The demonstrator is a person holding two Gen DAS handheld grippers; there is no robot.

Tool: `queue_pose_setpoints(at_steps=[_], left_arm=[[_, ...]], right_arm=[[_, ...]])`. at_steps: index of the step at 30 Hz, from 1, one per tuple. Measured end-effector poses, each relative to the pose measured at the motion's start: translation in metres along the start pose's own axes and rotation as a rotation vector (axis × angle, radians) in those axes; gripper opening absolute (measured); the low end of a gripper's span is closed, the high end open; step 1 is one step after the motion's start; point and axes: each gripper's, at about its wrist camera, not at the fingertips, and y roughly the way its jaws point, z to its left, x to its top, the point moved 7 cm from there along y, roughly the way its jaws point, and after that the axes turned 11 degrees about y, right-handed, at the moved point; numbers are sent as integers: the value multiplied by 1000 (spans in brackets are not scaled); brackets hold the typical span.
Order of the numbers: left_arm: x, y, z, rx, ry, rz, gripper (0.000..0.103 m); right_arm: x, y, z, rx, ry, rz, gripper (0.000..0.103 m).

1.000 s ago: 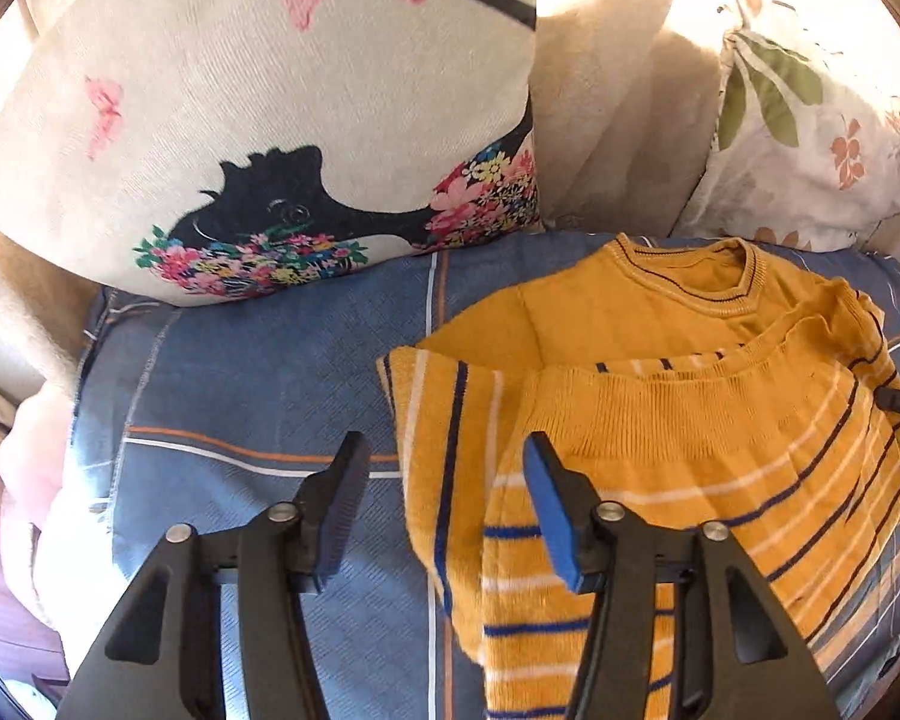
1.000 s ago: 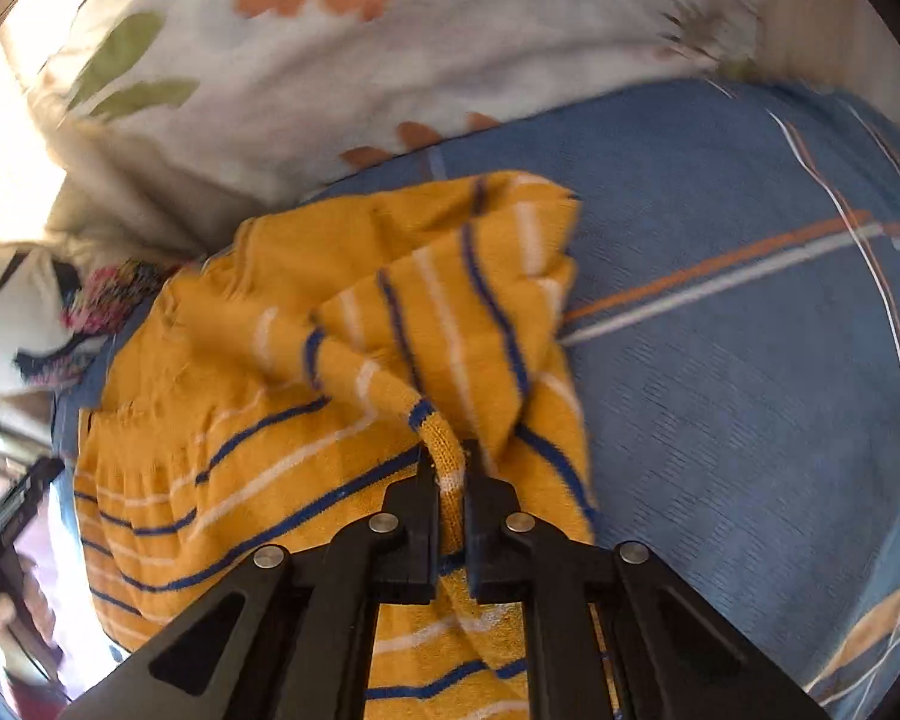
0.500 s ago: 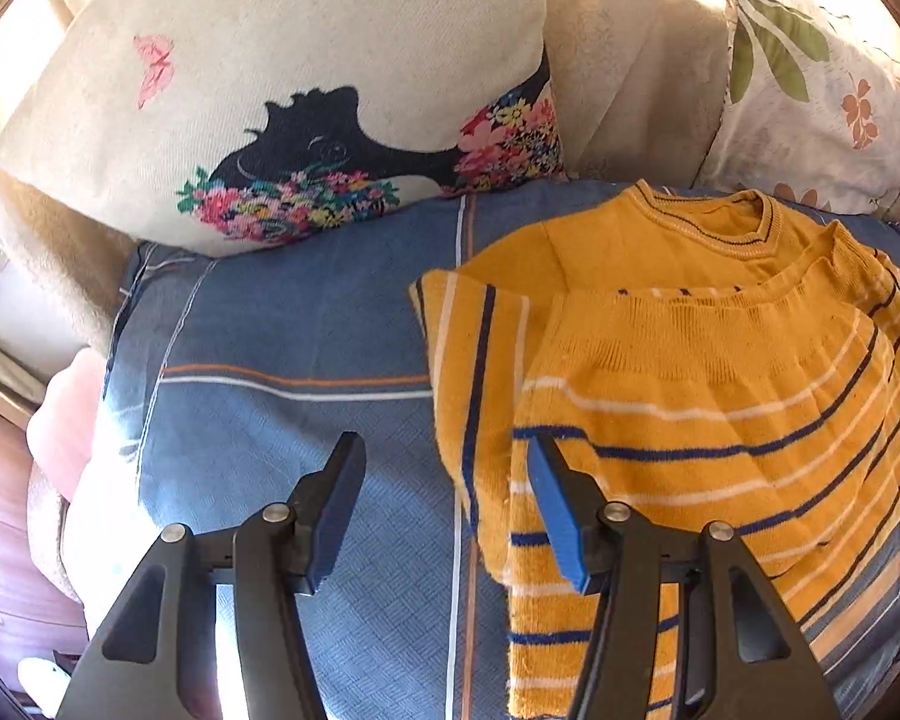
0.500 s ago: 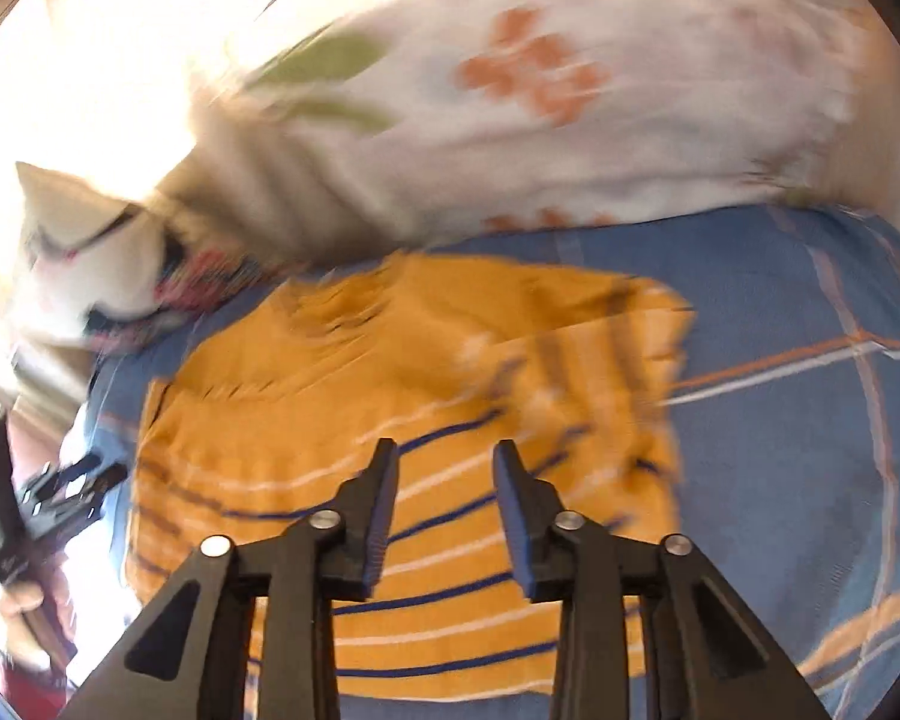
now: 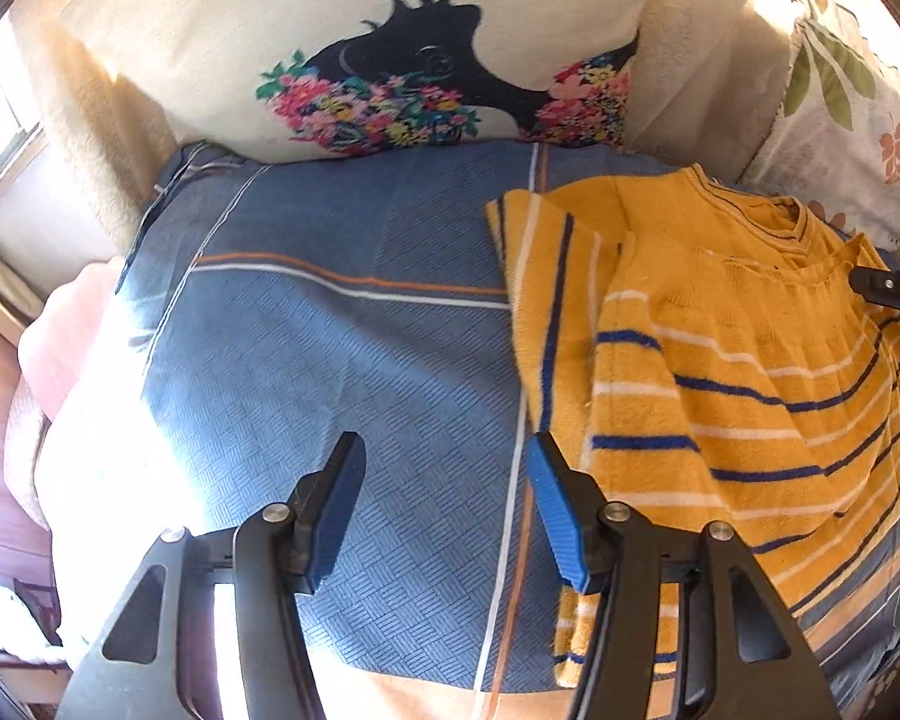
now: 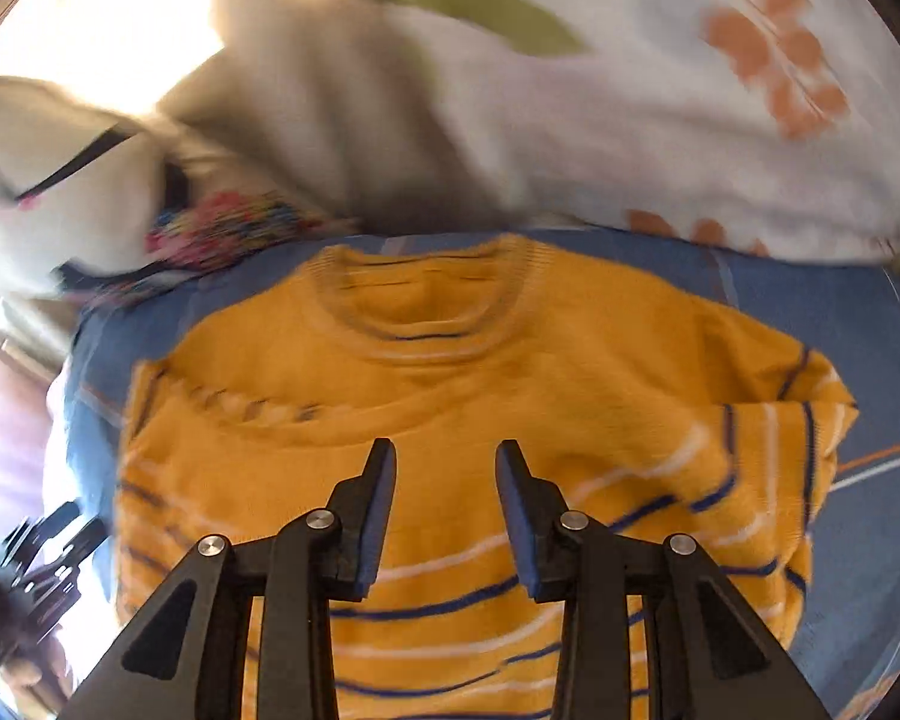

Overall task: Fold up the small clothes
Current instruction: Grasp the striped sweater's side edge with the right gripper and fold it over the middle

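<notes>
A yellow knit sweater (image 5: pixel 720 360) with blue and white stripes lies flat on the blue cushion cover (image 5: pixel 330 330), neck toward the pillows. Its sleeve (image 5: pixel 546 312) is folded in along the near side. My left gripper (image 5: pixel 445 444) hangs open over bare blue cover, just left of the sweater's edge, holding nothing. In the right wrist view the sweater (image 6: pixel 510 372) fills the middle, with the other sleeve (image 6: pixel 798 420) folded over at the right. My right gripper (image 6: pixel 447 450) is open above the chest, with nothing between its fingers. Its tip (image 5: pixel 888 288) shows at the sweater's far edge.
A cream pillow (image 5: pixel 390 60) with a black silhouette and flowers leans at the back. A white leaf-print pillow (image 5: pixel 858 108) stands at the back right. A pink cloth (image 5: pixel 60 336) lies at the cover's left edge, beyond which the seat drops to a wooden floor.
The right gripper let go of the sleeve cuff, opened and swung over the sweater's chest. The left gripper slid left off the sweater onto the blue cover, still open.
</notes>
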Motion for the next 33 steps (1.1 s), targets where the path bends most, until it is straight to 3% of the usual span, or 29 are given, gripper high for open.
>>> queue_pose_setpoints(at_steps=[5, 10, 19, 23, 33], left_arm=[[-18, 11, 10, -79, -135, 24, 55], [-31, 20, 11, -72, -141, 83, 55], [-43, 22, 13, -102, -178, 82, 55], [-41, 22, 11, -120, -190, 71, 55], [-44, 16, 7, -232, -264, 33, 55]], right_arm=[[-27, 3, 85, 169, -129, 109, 45], [-57, 31, 148, 288, -163, 257, 45], [-69, 76, 175, 157, -214, 305, 50], [-70, 80, 180, 160, -227, 312, 62], [-58, 95, 180, 189, -107, 373, 62]])
